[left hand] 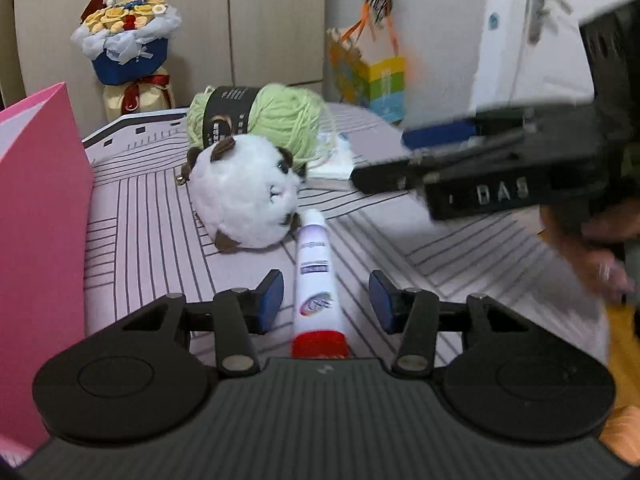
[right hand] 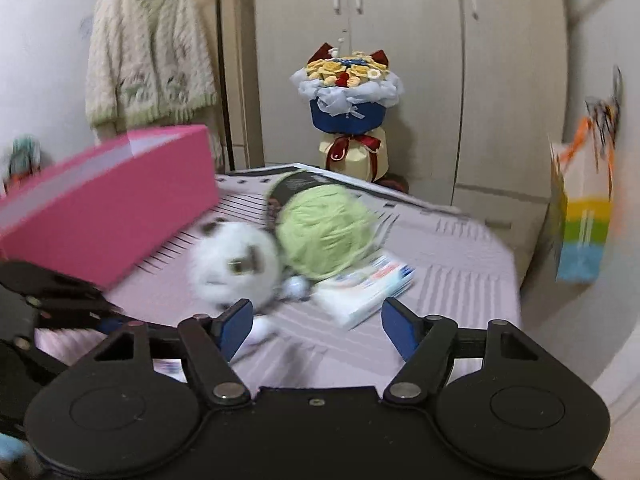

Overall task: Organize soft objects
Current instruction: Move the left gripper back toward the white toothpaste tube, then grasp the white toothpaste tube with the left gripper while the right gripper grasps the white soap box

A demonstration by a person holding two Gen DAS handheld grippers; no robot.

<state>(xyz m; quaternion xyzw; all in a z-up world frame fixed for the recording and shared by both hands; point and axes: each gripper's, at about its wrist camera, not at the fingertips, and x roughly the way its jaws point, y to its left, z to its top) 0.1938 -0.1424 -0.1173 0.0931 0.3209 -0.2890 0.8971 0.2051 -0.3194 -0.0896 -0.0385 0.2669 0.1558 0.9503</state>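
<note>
Left hand-held gripper [left hand: 326,300]: pads apart, straddling a white tube [left hand: 318,280] lying on the striped worktop [left hand: 152,216], not touching it. White plush toy [left hand: 244,192] just beyond the tube's far end, touching the green yarn ball [left hand: 276,120] behind it. Right hand-held gripper [right hand: 316,328]: pads apart, nothing between; plush ahead-left, tissue pack [right hand: 366,288] ahead. Pink box [left hand: 36,216] left.

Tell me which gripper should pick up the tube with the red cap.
Left. The tube already lies between the left gripper's open blue pads; the right gripper faces the tissue packet instead.
</note>
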